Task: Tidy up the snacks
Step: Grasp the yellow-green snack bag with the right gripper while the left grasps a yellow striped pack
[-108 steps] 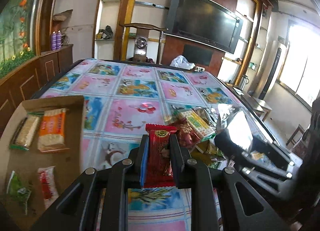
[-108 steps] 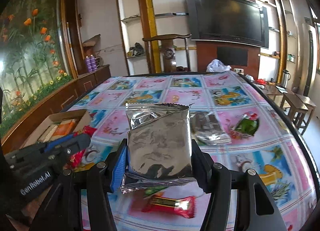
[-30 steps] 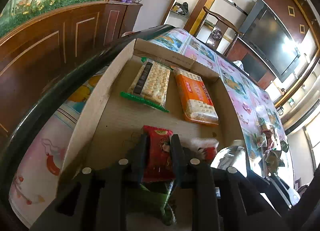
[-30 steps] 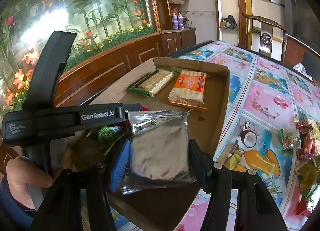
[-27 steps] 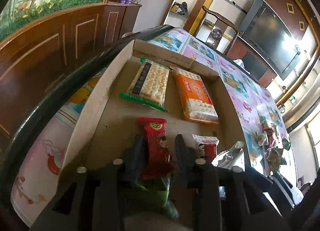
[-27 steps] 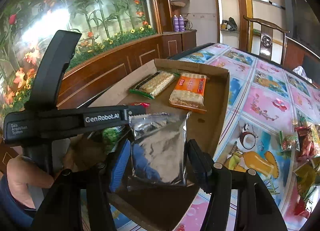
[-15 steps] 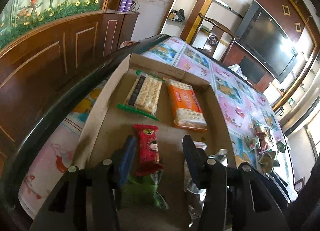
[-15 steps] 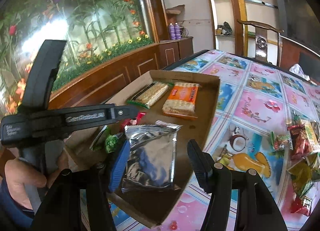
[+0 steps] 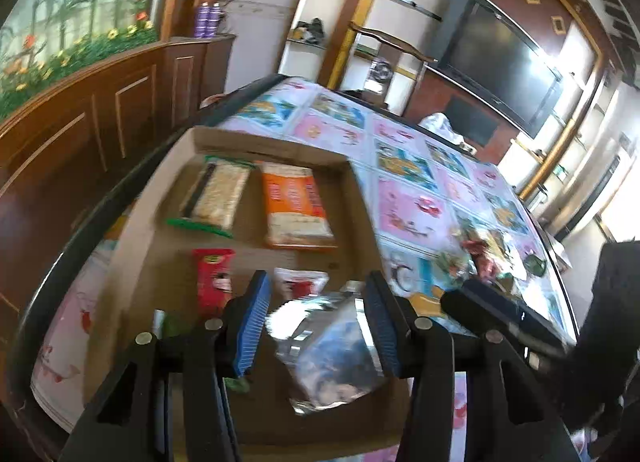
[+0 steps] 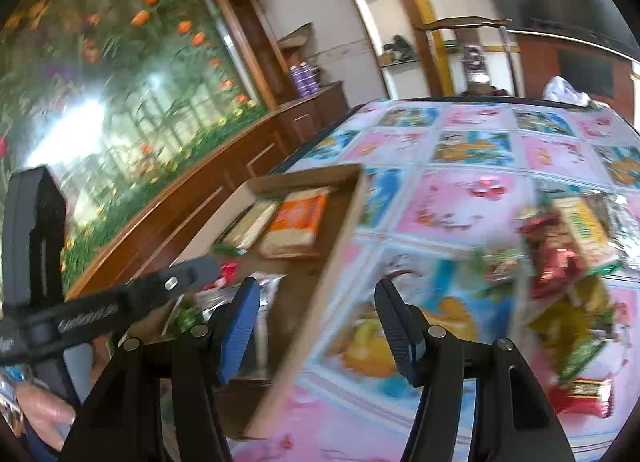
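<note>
Two hand-held grippers hang above a table covered with a bright cartoon-print cloth (image 10: 480, 198). A shallow cardboard tray (image 9: 360, 198) sits at the table's left edge, beside a dark wooden sideboard (image 9: 92, 122).

The left gripper (image 9: 316, 318) stands with its blue-padded jaws apart and nothing pressed between them; its jaws have just been opening. Seen through the gap, a crinkled silver foil pouch (image 9: 332, 354) lies flat on the tray floor below, clear of both pads. The red snack packet (image 9: 212, 278) lies just left of the left jaw, flat in the tray and free of the tool. Next to it is a small white-and-red sachet (image 9: 300, 282), and a green wrapper (image 9: 172, 326) peeks out near the tray's near corner. At the far end of the tray, a cracker pack with green ends (image 9: 216, 194) and an orange cracker pack (image 9: 294, 206) lie side by side.

The right gripper (image 10: 316, 322) is also open, jaws fairly wide and empty. It hangs over the tray's right wall (image 10: 320, 282), with one jaw above the tray and the other above the cloth. The picture there is blurred.

A loose pile of unsorted snacks (image 10: 568, 254) lies on the cloth, well apart from the tray to its right, red, green and yellow wrappers jumbled together. A hand (image 10: 44, 410) grips the left tool's handle at the lower left.
</note>
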`<state>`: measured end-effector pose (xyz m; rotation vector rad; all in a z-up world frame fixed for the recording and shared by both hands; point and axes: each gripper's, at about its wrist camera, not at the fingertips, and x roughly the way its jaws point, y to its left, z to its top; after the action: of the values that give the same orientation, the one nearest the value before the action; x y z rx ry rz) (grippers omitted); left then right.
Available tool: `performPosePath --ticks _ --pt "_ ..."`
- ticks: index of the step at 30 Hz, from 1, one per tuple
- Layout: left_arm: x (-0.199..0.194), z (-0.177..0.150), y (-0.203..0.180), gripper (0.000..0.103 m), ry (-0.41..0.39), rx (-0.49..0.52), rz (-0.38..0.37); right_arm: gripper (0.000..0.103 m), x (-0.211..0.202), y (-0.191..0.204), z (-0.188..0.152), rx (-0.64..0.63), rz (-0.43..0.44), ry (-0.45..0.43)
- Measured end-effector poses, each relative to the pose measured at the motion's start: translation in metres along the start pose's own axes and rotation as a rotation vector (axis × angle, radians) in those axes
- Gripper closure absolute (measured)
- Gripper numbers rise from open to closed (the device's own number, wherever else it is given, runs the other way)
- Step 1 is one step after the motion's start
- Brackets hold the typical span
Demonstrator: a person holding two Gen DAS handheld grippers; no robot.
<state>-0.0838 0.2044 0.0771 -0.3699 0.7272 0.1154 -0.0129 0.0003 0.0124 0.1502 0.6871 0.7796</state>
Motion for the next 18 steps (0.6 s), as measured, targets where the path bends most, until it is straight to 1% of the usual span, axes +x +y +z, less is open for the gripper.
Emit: performPosePath --ticks 8,13,15,18 --pt "0.005 -0.009 -0.044 0.051 0.03 0.081 -0.06 0.039 -0.033 -0.071 0.006 0.17 -0.041 -0.028" --pt "0.013 -0.018 -0.074 0.05 0.068 0.136 -0.099 0.038 -0.056 -0.11 0.01 0.231 -0.105 -0.066" --pt "0.015 -0.023 -0.088 0.05 0.083 0.164 -0.121 0.038 -0.061 -0.128 0.012 0.25 -0.146 -0.059" --pt "0.019 -0.031 -0.108 0.049 0.104 0.208 -0.151 0.037 -0.058 -0.156 0.01 0.296 -0.179 -0.012"
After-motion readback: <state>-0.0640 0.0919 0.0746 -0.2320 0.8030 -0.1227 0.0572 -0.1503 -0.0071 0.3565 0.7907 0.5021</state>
